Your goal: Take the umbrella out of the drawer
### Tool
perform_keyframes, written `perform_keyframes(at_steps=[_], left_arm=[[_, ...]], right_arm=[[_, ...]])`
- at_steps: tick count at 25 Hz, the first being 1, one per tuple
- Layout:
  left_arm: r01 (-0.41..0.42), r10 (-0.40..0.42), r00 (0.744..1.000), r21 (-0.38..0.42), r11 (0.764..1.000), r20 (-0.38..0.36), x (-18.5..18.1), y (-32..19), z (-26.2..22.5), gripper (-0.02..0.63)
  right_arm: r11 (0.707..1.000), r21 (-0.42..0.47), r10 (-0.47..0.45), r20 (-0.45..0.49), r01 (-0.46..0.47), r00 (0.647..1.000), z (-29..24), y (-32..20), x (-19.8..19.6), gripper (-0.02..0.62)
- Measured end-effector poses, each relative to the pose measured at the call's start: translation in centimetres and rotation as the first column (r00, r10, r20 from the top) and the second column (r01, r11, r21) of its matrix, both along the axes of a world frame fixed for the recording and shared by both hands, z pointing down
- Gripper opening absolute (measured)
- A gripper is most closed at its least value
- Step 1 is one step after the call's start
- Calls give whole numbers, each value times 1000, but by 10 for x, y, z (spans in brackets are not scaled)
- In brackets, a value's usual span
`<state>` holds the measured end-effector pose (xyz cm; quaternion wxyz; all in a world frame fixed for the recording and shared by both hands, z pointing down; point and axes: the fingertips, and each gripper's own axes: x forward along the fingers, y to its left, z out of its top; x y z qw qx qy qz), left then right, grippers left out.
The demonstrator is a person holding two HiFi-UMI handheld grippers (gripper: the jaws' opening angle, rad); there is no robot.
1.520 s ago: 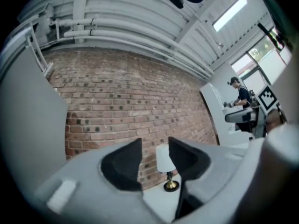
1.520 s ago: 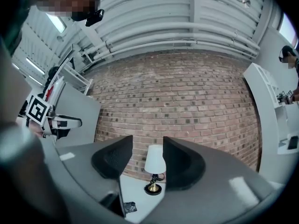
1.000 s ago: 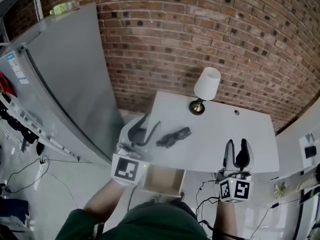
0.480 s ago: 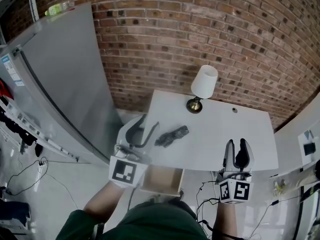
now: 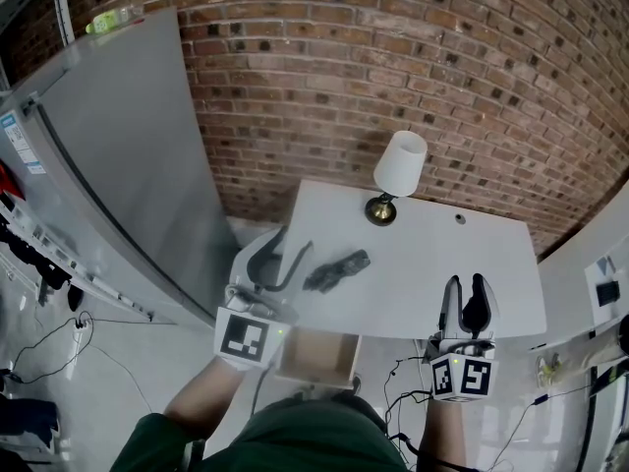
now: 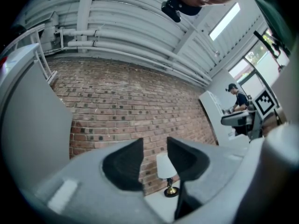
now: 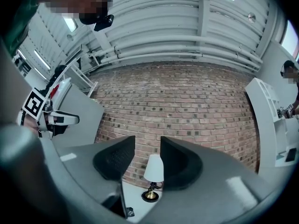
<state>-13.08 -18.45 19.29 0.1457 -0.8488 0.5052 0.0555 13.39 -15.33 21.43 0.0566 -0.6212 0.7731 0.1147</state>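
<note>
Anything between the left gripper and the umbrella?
Nothing visible. The umbrella lies on the table, out of the drawer. The left gripper is beside it, jaws apart and empty, with only bare tabletop between them. The lamp stands farther back.

The table (image 5: 442, 254) sits mid-frame, before the brick wall (image 5: 393, 67) that fills the top. On the table, the lamp (image 5: 398, 170) stands near the back edge and the umbrella (image 5: 337, 269) lies below it, left of centre. The drawer (image 5: 316, 355) hangs open under the table's near edge. My left tongs (image 5: 297, 237) reach in just left of the umbrella. A tall cabinet (image 5: 128, 165) fills the left.
</note>
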Motion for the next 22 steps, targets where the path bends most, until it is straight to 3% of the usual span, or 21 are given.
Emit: perform_keyframes(at_steps=[22], left_arm=[[0, 1, 1000, -50, 999, 29, 3, -18, 23, 156]], right_arm=[[999, -27, -30, 18, 30, 999, 10, -15, 0, 170]])
